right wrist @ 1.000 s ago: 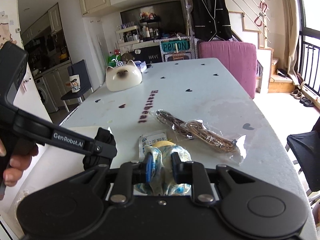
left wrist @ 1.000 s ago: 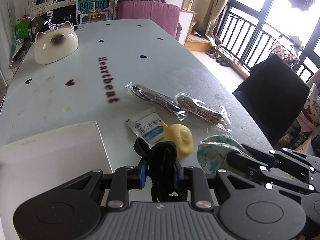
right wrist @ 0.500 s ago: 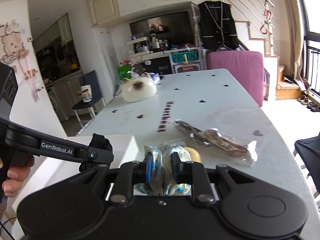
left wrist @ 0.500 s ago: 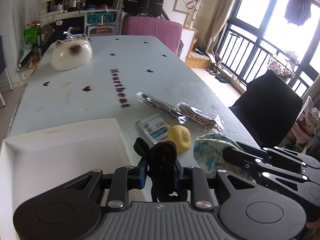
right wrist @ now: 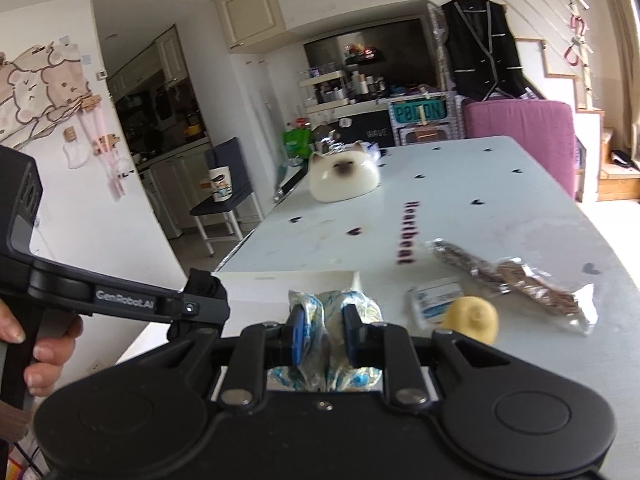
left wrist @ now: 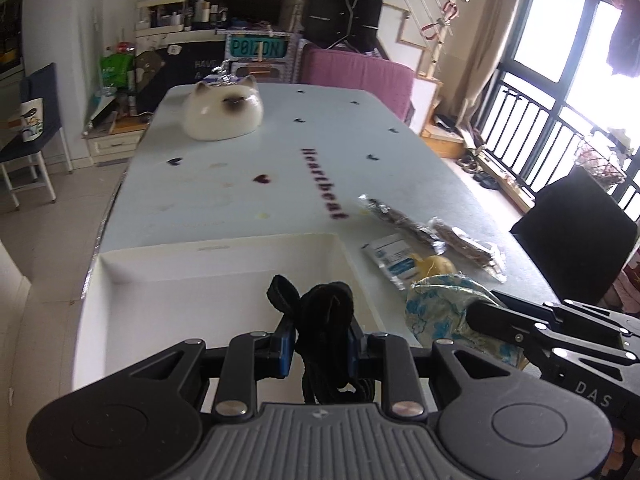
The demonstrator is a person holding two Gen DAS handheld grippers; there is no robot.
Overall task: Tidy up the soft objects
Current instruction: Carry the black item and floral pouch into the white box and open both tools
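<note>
A: Our left tool (left wrist: 316, 344) is clamped on the black fabric strap bundle (left wrist: 324, 316), low centre, seemingly over the white rectangular tray (left wrist: 224, 252).

B: Our right tool (right wrist: 320, 334) pinches the blue-and-white floral cloth (right wrist: 324, 364), bottom centre.

Left gripper (left wrist: 317, 340): jaws are clamping a black fabric bundle (left wrist: 326, 320).
Right gripper (right wrist: 320, 334): jaws are pinching a blue-patterned cloth (right wrist: 332, 312).
Left hand (right wrist: 38, 344): fingers are wrapping the handle.
</note>
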